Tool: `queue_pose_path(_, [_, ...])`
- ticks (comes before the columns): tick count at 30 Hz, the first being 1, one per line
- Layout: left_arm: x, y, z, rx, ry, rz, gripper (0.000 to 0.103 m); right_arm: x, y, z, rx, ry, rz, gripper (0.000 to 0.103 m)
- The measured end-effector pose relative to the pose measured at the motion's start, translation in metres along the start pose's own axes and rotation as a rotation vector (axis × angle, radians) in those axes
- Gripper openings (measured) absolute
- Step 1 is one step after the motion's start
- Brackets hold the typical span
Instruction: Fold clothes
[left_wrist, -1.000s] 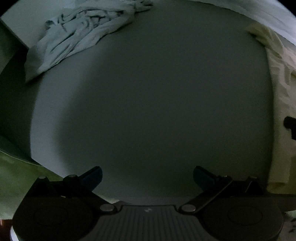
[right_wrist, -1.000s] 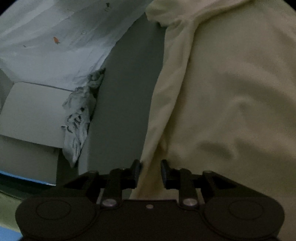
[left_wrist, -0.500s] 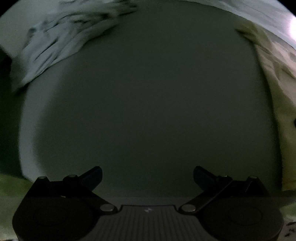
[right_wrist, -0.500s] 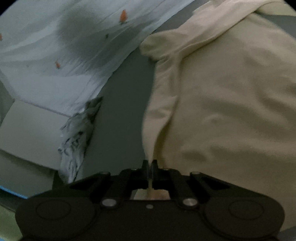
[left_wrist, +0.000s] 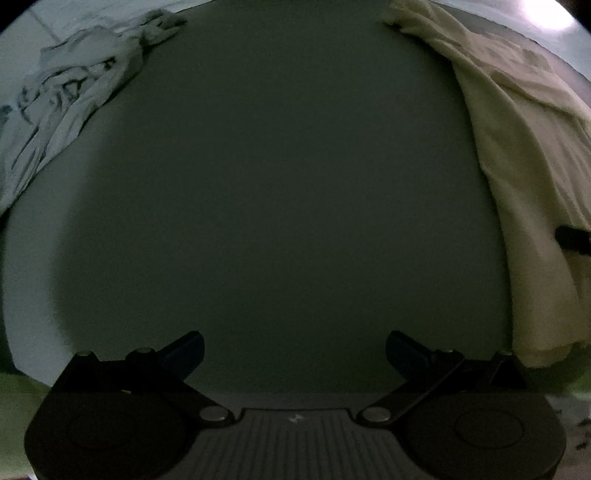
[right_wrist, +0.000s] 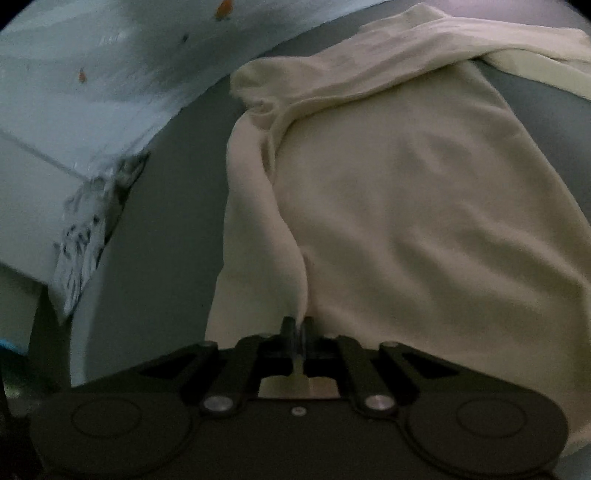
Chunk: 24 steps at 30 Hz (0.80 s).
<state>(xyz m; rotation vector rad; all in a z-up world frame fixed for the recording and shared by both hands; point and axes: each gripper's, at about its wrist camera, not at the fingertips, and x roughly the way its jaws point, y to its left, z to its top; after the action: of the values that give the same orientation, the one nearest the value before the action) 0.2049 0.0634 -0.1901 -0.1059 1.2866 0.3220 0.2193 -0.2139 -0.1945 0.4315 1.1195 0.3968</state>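
my right gripper (right_wrist: 297, 326) is clamped on a pinch of the cream garment's (right_wrist: 406, 206) near edge; the garment lies spread on the grey table (right_wrist: 155, 229), off to the right of my left gripper (left_wrist: 294, 345). the left one gapes wide with nothing in it, over bare table. i judge the fold is only starting: one edge is held. next, the left needs a second hold on that edge, so both can lift evenly. the crumpled pale cloth (left_wrist: 62, 107) waits at the far left.

A grey table (left_wrist: 288, 177) stands against a pale blue wall (right_wrist: 92, 92) with orange specks.
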Motion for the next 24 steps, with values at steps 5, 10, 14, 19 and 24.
queue_pose_path(5, [-0.006,0.001,0.027,-0.115,-0.047,-0.015,0.103,-0.017,-0.018,0.025,0.021,-0.007,0.037,0.030])
queue_pose_path(10, [-0.008,0.001,0.071,-0.233,-0.118,-0.092,0.103,-0.049,-0.070,0.064,0.169,-0.167,-0.024,0.032])
queue_pose_path(14, [-0.004,-0.002,0.121,-0.307,-0.194,-0.201,0.100,-0.073,-0.112,0.090,0.271,-0.292,-0.109,0.033])
queue_pose_path(19, [0.012,-0.013,0.195,-0.317,-0.284,-0.322,0.085,-0.095,-0.156,0.124,0.358,-0.439,-0.259,0.042])
queue_pose_path(24, [0.059,-0.033,0.271,-0.344,-0.259,-0.437,0.084,-0.100,-0.203,0.160,0.470,-0.544,-0.416,0.048])
